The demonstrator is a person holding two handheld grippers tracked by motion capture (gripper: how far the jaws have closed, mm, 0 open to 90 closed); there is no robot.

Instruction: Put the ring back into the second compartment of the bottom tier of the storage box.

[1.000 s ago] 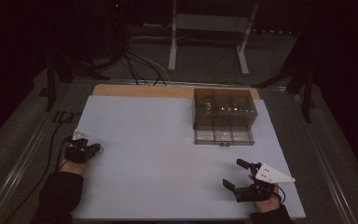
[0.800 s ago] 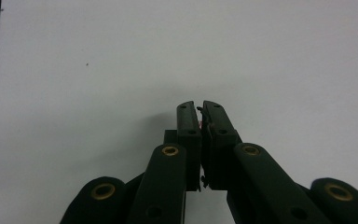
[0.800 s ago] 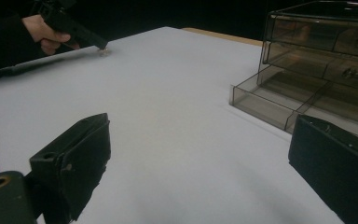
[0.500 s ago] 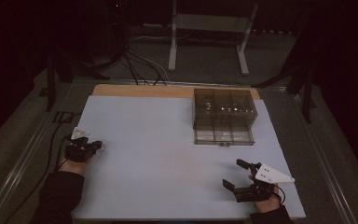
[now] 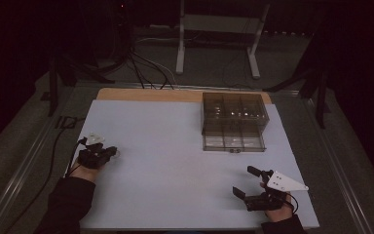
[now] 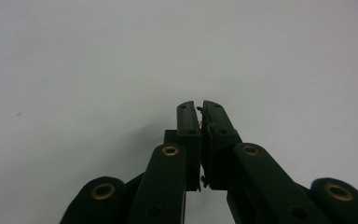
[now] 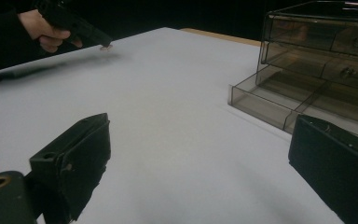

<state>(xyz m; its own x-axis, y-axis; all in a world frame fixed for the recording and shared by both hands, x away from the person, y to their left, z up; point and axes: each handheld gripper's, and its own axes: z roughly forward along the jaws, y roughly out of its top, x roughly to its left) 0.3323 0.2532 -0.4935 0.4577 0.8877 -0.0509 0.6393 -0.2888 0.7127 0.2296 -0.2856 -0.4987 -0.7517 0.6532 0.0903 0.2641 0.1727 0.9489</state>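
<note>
Two grippers are at work over the white table sheet (image 5: 175,161), and the left gripper (image 5: 111,152) has just drifted a little toward the far right and lifted slightly, against the earlier high views where it sat closer to the left edge. Its jaws are pressed together on a tiny thing (image 6: 200,122), a dark sliver with a hint of red between the pads; it is too small to name, though from the right gripper view it shows as a small pale bit at the tip (image 7: 105,47). That move suggests the piece is being carried toward the drawer box (image 5: 233,122), a smoky clear organiser at the far right whose lowest drawer (image 5: 233,141) is pulled out toward the near side. The right gripper (image 5: 247,181) rests near the right corner, unmoved, jaws spread wide with nothing between them. The sheet between the left gripper and the open drawer is bare, so nothing blocks the path. Cables and a stand lie beyond the table.
</note>
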